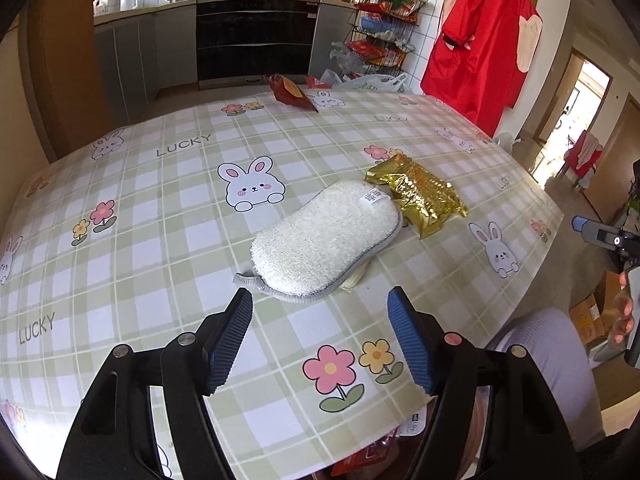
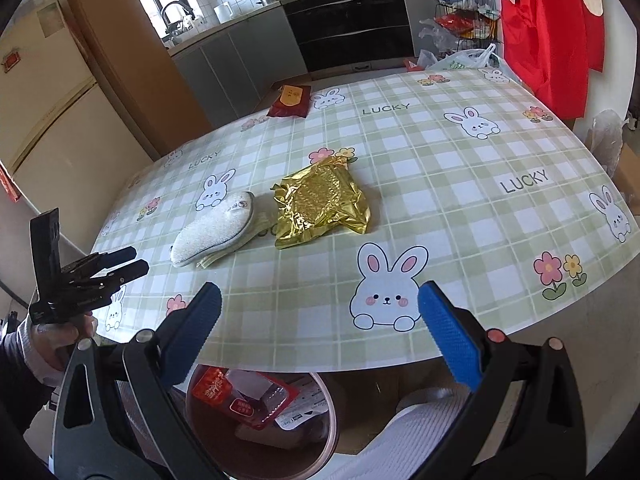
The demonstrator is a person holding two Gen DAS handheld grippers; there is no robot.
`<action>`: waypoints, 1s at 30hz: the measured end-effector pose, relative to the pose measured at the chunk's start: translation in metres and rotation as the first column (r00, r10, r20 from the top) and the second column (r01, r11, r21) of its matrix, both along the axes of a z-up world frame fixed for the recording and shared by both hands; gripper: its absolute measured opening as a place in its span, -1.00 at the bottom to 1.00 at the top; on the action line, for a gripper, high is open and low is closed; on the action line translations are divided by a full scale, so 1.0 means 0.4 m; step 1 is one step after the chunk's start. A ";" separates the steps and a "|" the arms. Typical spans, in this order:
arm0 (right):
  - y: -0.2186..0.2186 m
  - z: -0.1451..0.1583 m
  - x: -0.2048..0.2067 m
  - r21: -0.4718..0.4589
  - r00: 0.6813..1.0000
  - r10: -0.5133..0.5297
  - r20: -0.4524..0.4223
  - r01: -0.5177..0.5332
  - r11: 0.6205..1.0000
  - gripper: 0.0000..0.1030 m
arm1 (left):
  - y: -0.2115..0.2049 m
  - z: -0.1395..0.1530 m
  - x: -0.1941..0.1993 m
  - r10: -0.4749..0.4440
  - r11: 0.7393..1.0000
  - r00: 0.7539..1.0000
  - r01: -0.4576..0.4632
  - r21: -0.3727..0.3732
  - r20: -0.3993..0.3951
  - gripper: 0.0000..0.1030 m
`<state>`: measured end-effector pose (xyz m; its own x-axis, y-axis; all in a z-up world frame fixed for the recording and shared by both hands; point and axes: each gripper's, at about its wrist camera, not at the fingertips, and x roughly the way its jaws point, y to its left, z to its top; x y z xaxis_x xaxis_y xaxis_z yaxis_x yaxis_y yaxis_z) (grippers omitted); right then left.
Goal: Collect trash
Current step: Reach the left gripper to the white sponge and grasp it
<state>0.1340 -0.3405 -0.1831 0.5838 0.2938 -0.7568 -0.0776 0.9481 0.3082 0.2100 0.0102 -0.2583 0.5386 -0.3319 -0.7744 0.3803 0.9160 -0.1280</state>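
Gold foil marked the main piece of trash: a crumpled wrapper [image 2: 323, 204] lay near the middle of the table [image 2: 460, 216], touching the far end of a white sponge [image 1: 326, 238] that sat just to its left in your left view. Something thin and yellowish [image 2: 212, 260] poked out from under the sponge's near edge; what it was could not be told. A red packet [image 2: 290, 100] rested at the table's far edge, well apart from both.

Your left gripper [image 1: 320, 340] hung above the near part of the table, its blue pads spread wide with nothing between them, the sponge just beyond the tips. Your right gripper [image 2: 320, 332] stood the same way, fingers apart and empty, over the table's near edge, the wrapper ahead of it across open cloth. You had clear tablecloth on the right half of the table, out to its curved edge.

Below the near edge, a bin [image 2: 324, 408] sat on the floor between the right gripper's fingers in that view, already holding red and white packaging. Your leg in light fabric [image 2: 400, 436] lay just right of the bin. Red cloth [image 1: 480, 40] hung on the wall beyond the table's far right corner, beside a wire rack [image 1: 380, 36].
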 end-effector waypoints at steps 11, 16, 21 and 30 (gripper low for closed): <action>0.030 -0.060 0.176 -0.045 0.998 0.036 -0.044 -0.038 0.998 0.89 | -0.093 -0.076 0.165 -0.210 0.976 0.976 0.213 0.055 -0.049 0.82; 0.057 -0.076 0.246 -0.081 0.995 0.085 -0.046 -0.089 0.993 0.89 | -0.142 -0.104 0.217 -0.369 0.913 0.926 0.377 0.160 -0.077 0.84; 0.088 -0.103 0.316 -0.132 0.987 0.145 -0.067 -0.153 0.979 0.89 | -0.152 -0.158 0.273 -0.402 0.889 0.896 0.431 0.156 -0.189 0.86; 0.171 -0.166 0.430 -0.225 0.964 0.248 -0.093 -0.262 0.938 0.89 | -0.087 -0.141 0.299 -0.353 0.936 0.916 0.344 -0.080 -0.190 0.72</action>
<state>0.3062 -0.2721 -0.2496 0.4625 0.2373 -0.8543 -0.3142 0.9449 0.0924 0.3296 -0.0244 -0.3148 0.2200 -0.5067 -0.8336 0.6373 0.7216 -0.2704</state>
